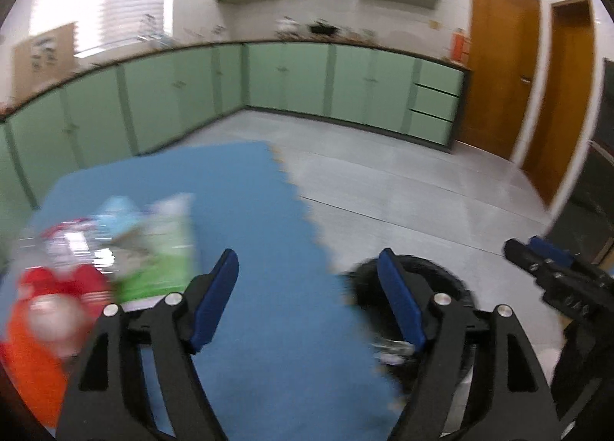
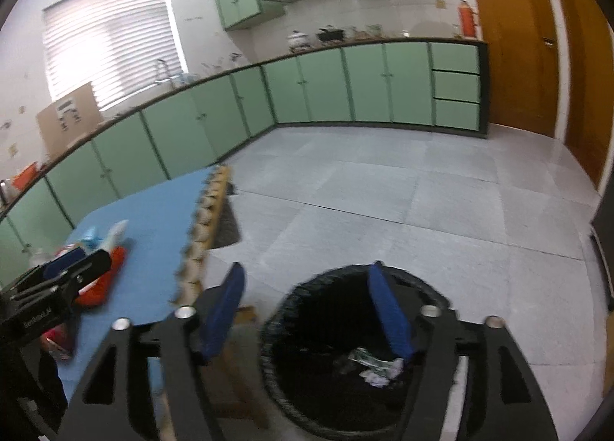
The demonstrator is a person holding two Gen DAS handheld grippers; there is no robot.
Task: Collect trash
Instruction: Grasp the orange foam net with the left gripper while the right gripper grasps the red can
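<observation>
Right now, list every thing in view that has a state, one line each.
Left gripper: open, holding nothing.
Right gripper: open, holding nothing, above the bin.
Trash bin: on the floor, lined in black, crumpled paper at the bottom.
Wrappers and bottles: still lying on the blue mat.
Cabinet doors: shut.
Wooden door: shut.
</observation>
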